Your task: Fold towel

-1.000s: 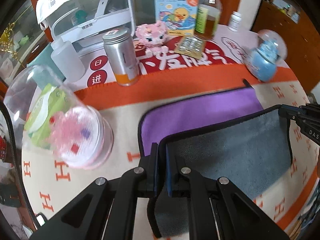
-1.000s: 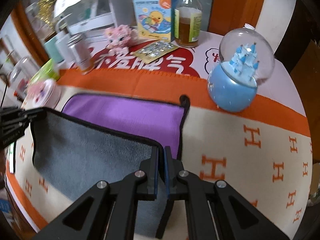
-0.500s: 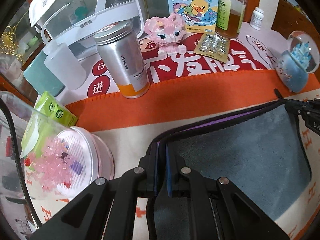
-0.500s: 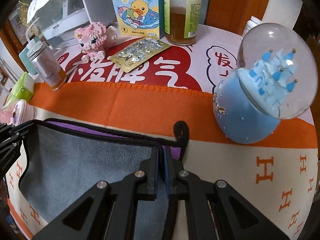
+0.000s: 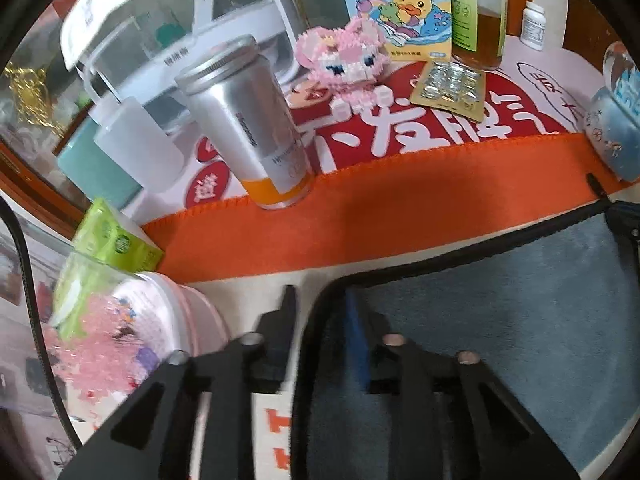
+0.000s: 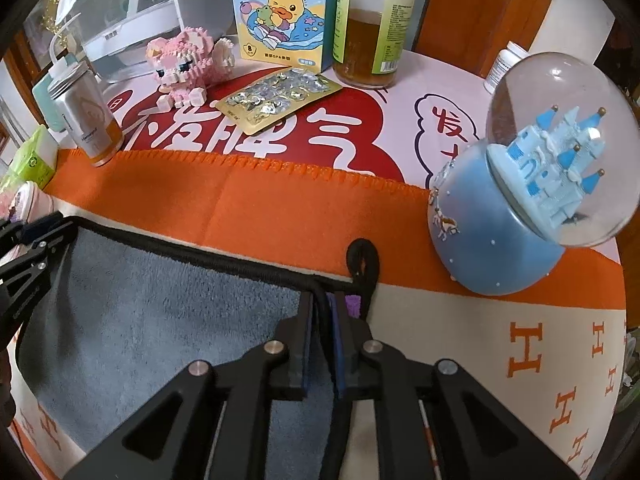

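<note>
The towel (image 5: 500, 320) is folded over on the cream and orange cloth, grey side up with a black hem; it also shows in the right wrist view (image 6: 160, 300). A sliver of its purple side (image 6: 353, 305) and a black hang loop (image 6: 362, 258) show at the far right corner. My left gripper (image 5: 320, 312) is open, its jaws apart astride the towel's far left corner. My right gripper (image 6: 321, 304) has its jaws slightly apart around the hem at the far right corner. The left gripper also shows at the left edge of the right wrist view (image 6: 28, 252).
Close behind the towel stand a silver can (image 5: 248, 120), a pink brick figure (image 5: 344, 60), a blister pack (image 5: 448, 88), a duck box (image 6: 280, 12), an amber bottle (image 6: 372, 28) and a blue snow globe (image 6: 532, 184). A pink dome ornament (image 5: 120, 340) sits just left.
Both grippers carried the towel's near edge forward onto the far edge, covering the purple side. The left jaws have opened; the right jaws have eased apart.
</note>
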Demonstrator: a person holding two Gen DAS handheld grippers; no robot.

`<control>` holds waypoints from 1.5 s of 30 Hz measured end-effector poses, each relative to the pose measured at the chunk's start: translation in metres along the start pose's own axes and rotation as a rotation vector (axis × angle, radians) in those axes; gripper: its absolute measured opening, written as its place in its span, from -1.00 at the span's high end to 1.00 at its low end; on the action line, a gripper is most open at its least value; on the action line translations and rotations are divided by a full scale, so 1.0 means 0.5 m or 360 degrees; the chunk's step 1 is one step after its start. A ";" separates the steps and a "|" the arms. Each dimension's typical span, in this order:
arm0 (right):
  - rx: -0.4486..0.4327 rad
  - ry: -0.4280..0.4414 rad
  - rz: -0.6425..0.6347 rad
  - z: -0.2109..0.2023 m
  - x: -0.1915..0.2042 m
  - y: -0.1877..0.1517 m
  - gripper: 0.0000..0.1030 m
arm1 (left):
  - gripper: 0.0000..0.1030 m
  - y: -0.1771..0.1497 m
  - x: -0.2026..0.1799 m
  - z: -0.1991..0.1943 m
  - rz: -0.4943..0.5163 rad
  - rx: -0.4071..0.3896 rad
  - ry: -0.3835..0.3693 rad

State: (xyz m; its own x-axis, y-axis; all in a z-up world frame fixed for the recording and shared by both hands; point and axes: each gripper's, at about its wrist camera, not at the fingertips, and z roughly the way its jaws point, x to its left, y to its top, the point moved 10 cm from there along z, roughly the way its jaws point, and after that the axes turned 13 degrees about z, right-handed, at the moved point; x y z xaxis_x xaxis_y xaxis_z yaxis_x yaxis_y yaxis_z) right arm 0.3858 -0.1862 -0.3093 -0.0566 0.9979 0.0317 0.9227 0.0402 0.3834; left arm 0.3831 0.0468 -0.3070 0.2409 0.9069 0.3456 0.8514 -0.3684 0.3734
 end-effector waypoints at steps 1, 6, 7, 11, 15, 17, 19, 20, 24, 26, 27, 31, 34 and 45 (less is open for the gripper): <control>-0.0001 0.0007 0.0009 -0.004 -0.002 -0.001 0.80 | 0.26 0.001 0.003 -0.005 0.0002 -0.0014 0.0015; -0.0019 0.0029 0.0019 -0.036 -0.008 -0.014 0.77 | -0.14 0.002 0.013 -0.038 -0.0019 -0.0054 0.0028; -0.0025 0.0030 0.0017 -0.046 -0.008 -0.019 0.77 | -0.20 0.001 0.014 -0.046 -0.0024 -0.0058 0.0024; -0.0036 0.0083 0.0044 -0.084 -0.002 -0.038 0.76 | -0.57 -0.006 0.013 -0.095 -0.0054 -0.0105 0.0015; -0.0046 0.0129 0.0078 -0.129 0.009 -0.070 0.73 | -0.70 -0.021 0.002 -0.159 -0.0060 -0.0152 0.0015; -0.0059 0.0132 0.0087 -0.155 0.014 -0.088 0.59 | -0.70 -0.034 -0.003 -0.189 -0.0063 -0.0148 0.0022; -0.0080 0.0145 0.0096 -0.188 0.020 -0.109 0.40 | -0.70 -0.052 -0.009 -0.221 -0.0082 -0.0147 -0.0004; -0.0092 0.0154 0.0100 -0.204 0.024 -0.118 0.36 | -0.70 -0.061 -0.013 -0.237 -0.0095 -0.0148 -0.0023; -0.0122 0.0176 0.0113 -0.267 0.035 -0.157 0.26 | -0.70 -0.109 -0.025 -0.309 -0.0155 -0.0147 -0.0076; -0.0134 0.0182 0.0112 -0.299 0.043 -0.179 0.24 | -0.70 -0.131 -0.030 -0.337 -0.0173 -0.0146 -0.0084; -0.0141 0.0184 0.0113 -0.315 0.045 -0.190 0.23 | -0.70 -0.144 -0.033 -0.355 -0.0184 -0.0145 -0.0092; -0.0158 0.0197 0.0135 -0.374 0.051 -0.237 0.20 | -0.71 -0.190 -0.048 -0.420 -0.0222 -0.0160 -0.0149; -0.0162 0.0210 0.0158 -0.414 0.053 -0.269 0.17 | -0.78 -0.221 -0.059 -0.468 -0.0227 -0.0175 -0.0152; -0.0185 0.0222 0.0236 -0.523 0.062 -0.357 0.05 | -0.96 -0.283 -0.064 -0.617 -0.0288 -0.0247 -0.0173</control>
State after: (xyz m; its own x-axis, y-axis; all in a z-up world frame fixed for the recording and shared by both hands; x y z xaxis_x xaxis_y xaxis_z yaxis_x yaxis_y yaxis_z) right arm 0.1194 -0.1758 -0.1355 0.0168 0.9754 0.2198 0.8751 -0.1207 0.4687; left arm 0.1113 0.0069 -0.1050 0.1472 0.9744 0.1699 0.8056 -0.2177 0.5509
